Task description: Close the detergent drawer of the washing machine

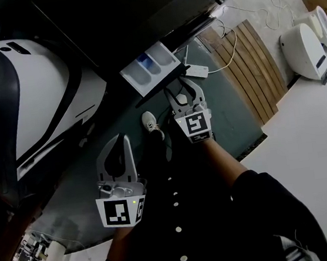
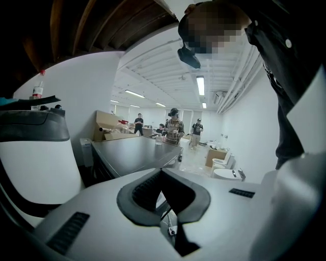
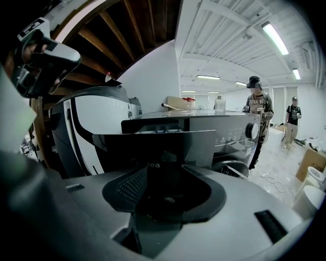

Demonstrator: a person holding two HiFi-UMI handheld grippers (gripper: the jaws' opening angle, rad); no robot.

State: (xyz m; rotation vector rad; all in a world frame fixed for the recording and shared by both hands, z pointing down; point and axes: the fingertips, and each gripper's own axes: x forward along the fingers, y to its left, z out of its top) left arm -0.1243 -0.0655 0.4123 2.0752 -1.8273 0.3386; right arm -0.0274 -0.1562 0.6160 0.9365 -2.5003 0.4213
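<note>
The step in hand is the approach to the push; the closing itself is not yet done. The detergent drawer [image 1: 149, 69] stands pulled well out of the dark front of the washing machine [image 1: 138, 18], directly ahead of the right tool [image 1: 184, 89], with its pale compartments open to view from above. In the right gripper view the drawer's dark front panel fills the space just beyond the tips, and the control dial lies off to the tool's right. The right tool is released: its jaws stand wide apart with nothing between them. The tips are very near the panel, but whether they touch it I cannot tell.

The left tool [image 1: 121, 139] hangs well back and to the left of the right one, away from the drawer. Its tips meet and it grasps nothing, so it seems to have no part in this step.

The next move, as I judge it, calls for the right tool to go straight ahead against the middle of the panel. The push should follow the drawer's own slide until the panel sits flush with the machine's front. A push off to one side could skew the drawer in its guide.
</note>
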